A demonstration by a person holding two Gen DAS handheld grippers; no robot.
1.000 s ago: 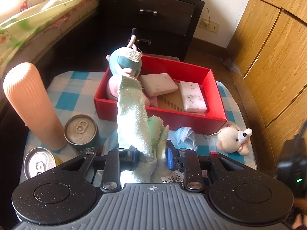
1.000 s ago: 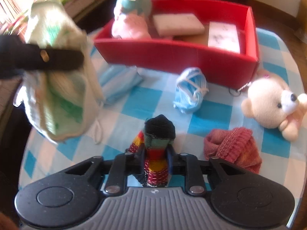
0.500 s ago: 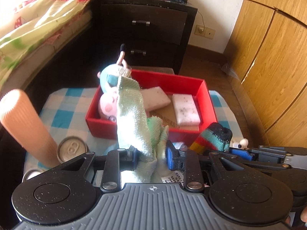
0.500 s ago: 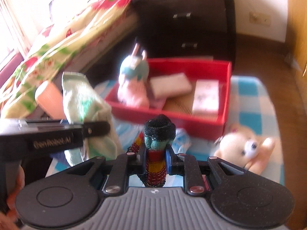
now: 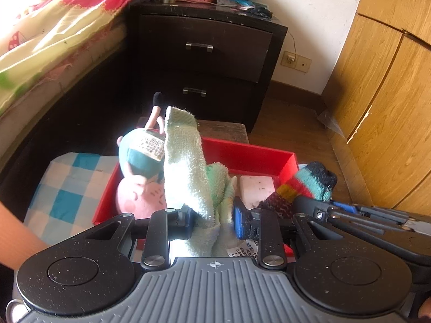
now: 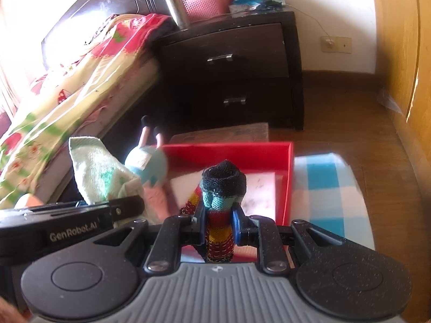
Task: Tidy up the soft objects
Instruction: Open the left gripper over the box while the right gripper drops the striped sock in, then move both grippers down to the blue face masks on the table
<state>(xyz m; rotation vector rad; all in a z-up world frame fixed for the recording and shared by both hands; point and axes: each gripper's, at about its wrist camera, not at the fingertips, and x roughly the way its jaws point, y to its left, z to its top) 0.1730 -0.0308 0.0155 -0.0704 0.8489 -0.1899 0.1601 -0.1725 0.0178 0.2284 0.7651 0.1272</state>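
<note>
The left gripper (image 5: 212, 219) is clamping a towel (image 5: 188, 169); the right gripper (image 6: 218, 227) is clamping a sock (image 6: 219, 202). Both are hanging near the red box (image 6: 285, 188) at 12 o'clock, so the loose cloth could be snagging its wall.

I see a pale green towel (image 5: 188, 167); a striped red, yellow, teal, black sock (image 6: 219, 204); a red box (image 5: 247, 156); a blue-and-white checked cloth (image 5: 67, 183).

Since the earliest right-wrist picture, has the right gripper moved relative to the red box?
Yes. The right gripper has come forward over the red box near edge, carrying the striped sock.

Left gripper (image 5: 212, 222) clamps a green towel (image 5: 188, 167), seemingly above the red box (image 5: 253, 158).
</note>
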